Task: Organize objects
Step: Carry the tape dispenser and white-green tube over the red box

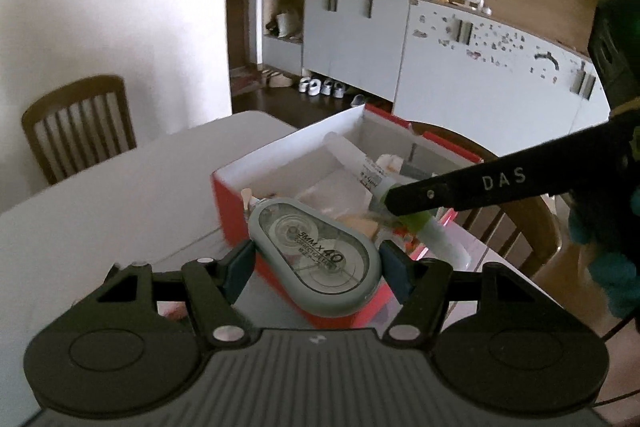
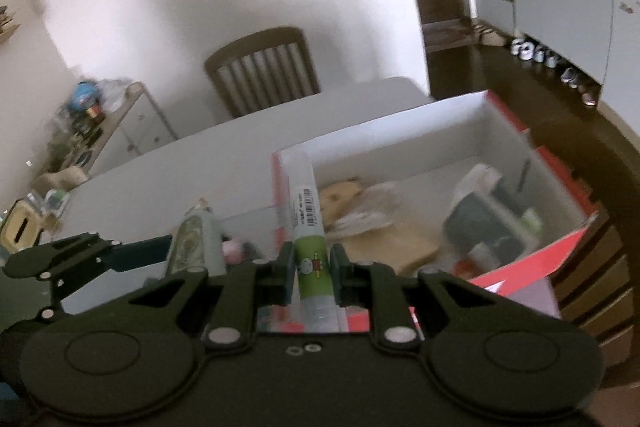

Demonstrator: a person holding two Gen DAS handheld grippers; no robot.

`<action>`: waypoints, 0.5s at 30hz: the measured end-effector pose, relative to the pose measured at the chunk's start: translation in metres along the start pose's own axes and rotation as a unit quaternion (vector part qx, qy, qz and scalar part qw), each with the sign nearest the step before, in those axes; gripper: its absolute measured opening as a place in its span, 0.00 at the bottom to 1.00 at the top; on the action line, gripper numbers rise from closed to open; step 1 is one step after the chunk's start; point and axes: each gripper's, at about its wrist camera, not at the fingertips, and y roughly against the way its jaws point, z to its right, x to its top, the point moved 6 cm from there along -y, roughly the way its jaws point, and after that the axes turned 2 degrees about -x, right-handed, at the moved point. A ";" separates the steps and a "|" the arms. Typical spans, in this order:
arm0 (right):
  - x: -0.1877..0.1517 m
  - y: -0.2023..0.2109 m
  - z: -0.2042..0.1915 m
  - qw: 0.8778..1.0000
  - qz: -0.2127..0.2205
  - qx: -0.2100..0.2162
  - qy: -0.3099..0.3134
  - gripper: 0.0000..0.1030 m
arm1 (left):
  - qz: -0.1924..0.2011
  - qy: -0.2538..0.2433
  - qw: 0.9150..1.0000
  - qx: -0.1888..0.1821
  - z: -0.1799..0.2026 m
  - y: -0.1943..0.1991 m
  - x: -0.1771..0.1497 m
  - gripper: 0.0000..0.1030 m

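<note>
Placing step, I judge: left tool (image 1: 316, 259) clamps the correction tape (image 1: 316, 259), right tool (image 2: 312, 273) clamps the glue stick (image 2: 310, 227); next, release both into the red box (image 2: 440, 115) at 12 o'clock.

Both wrist views look closely down into the red box (image 1: 236, 203) (image 2: 520, 267) from opposite sides.
</note>
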 end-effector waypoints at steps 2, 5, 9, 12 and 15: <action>0.004 -0.002 0.014 1.000 0.003 -0.008 -0.001 0.17 | 0.000 -0.016 1.000 0.004 0.009 -0.011 0.009 0.66; 0.010 -0.009 0.033 1.000 0.002 -0.018 -0.004 0.17 | -0.004 -0.028 1.000 0.007 0.018 -0.029 0.020 0.66; 0.014 -0.022 0.057 1.000 -0.009 -0.027 -0.007 0.17 | -0.027 -0.026 0.999 0.009 0.026 -0.057 0.026 0.66; 0.015 -0.033 0.070 0.999 -0.018 -0.033 -0.005 0.17 | -0.044 -0.020 0.999 0.010 0.031 -0.078 0.027 0.66; 0.014 -0.046 0.080 0.999 -0.030 -0.038 -0.004 0.16 | -0.060 -0.018 0.998 0.017 0.034 -0.097 0.025 0.66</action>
